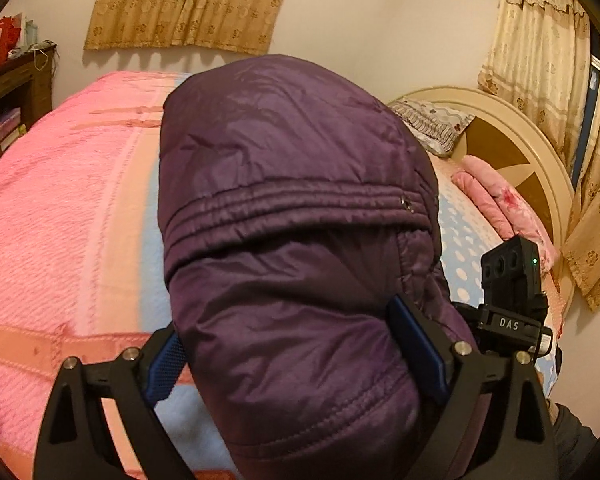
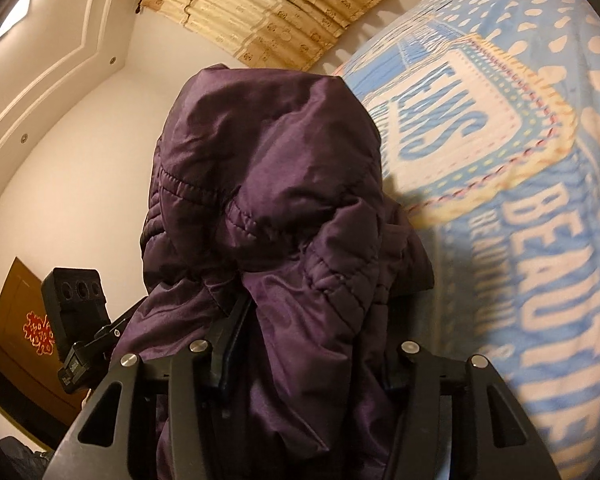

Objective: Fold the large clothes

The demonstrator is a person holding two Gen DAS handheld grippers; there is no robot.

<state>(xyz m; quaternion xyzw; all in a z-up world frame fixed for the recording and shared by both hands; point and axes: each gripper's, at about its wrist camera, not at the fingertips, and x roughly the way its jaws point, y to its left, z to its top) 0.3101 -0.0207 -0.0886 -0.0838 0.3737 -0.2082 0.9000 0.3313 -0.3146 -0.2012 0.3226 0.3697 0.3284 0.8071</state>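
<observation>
Left wrist view was mostly filled by a purple jacket (image 1: 292,208), a padded bundle running from the top centre down to the bottom edge, where it was cut off. It hid the middle of the bed (image 1: 60,216) and part of the left gripper (image 1: 300,344) itself. Only the blue pads showed at either flank of the cloth: one finger (image 1: 168,360) at lower left, the other at lower right. The jaws stood wide with the thick fold between them, both pads pressing into it, so the gripper held the jacket. It pointed downward over the pink and blue bedcover. At right, a black camera block of the right gripper (image 1: 508,280) stuck out from behind the jacket, its fingers hidden.

In the right wrist view the jacket (image 2: 276,208) again covered the centre, rumpled and draped over the right gripper (image 2: 312,364). Its fingertips were buried; only the black finger frames showed at the bottom. The jaws were half closed and seemed to clamp a bunch of the cloth. The blue blanket (image 2: 540,220) at right was blurred and steeply tilted. At lower left the left gripper's camera block (image 2: 76,300) showed beside the jacket.
</observation>
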